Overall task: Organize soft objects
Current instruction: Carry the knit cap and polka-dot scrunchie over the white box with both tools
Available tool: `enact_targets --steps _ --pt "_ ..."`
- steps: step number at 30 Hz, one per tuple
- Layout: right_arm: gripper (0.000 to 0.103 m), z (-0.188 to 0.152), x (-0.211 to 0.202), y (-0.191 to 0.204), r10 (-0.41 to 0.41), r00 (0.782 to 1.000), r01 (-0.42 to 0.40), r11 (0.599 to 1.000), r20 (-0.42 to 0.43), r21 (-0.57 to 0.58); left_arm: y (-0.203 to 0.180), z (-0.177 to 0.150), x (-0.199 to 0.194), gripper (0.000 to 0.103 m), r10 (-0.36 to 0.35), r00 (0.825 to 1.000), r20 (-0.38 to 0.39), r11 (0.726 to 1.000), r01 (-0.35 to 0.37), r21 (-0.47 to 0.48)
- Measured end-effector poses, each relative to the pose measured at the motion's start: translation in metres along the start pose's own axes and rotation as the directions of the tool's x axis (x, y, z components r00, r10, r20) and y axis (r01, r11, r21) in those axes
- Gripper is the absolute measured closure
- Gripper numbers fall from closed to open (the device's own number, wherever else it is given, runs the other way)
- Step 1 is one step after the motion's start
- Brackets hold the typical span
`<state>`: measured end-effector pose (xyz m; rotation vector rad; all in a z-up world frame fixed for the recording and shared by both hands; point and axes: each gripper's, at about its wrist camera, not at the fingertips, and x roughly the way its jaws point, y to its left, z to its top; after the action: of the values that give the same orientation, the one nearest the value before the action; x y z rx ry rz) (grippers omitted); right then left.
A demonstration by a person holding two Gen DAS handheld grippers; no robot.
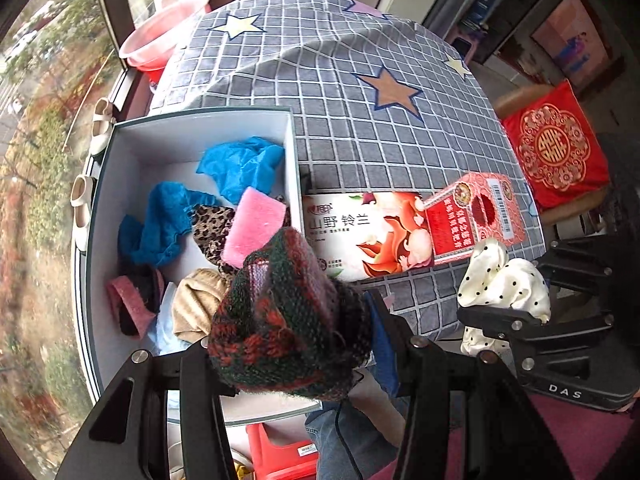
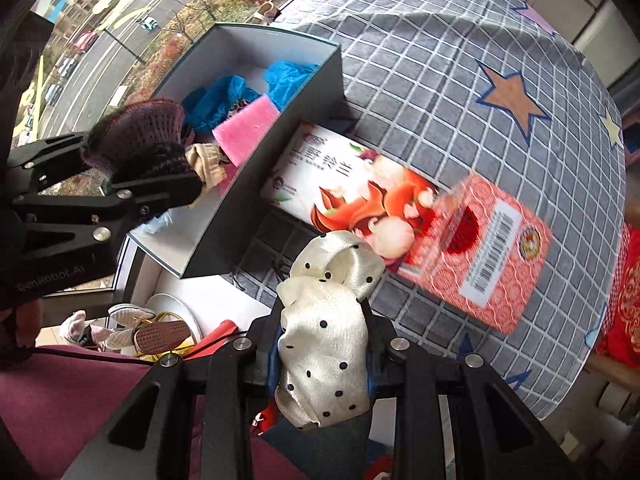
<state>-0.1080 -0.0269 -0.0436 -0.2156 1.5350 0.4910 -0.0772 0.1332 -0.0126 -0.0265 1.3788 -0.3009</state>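
Observation:
My left gripper (image 1: 296,344) is shut on a red and green knitted piece (image 1: 288,312), held above the near end of the open white-lined box (image 1: 120,184); it also shows in the right wrist view (image 2: 136,140). The box holds a pink sponge (image 1: 252,228), blue cloths (image 1: 244,164), a leopard-print piece (image 1: 210,228), a beige cloth (image 1: 196,304) and a pink and black band (image 1: 132,304). My right gripper (image 2: 324,360) is shut on a cream polka-dot satin scrunchie (image 2: 324,340), held over the table's near edge right of the box; it also shows in the left wrist view (image 1: 500,280).
A flat floral tissue pack (image 1: 368,232) and a red carton (image 1: 476,216) lie on the grey checked tablecloth (image 1: 340,80) right of the box. A pink basin (image 1: 160,36) stands at the far left. A window, shoes and a red cushion (image 1: 556,148) surround the table.

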Motion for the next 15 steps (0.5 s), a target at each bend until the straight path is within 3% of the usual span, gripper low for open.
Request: enact_targets --steps 15 --pt "0.072 0.048 0.002 0.034 0.051 0.999 -0.05 0.996 0.011 -0.076 0.039 0.0 -0.002 0.049 0.054 0.998 0.012 0.99 -0.052 -0.129"
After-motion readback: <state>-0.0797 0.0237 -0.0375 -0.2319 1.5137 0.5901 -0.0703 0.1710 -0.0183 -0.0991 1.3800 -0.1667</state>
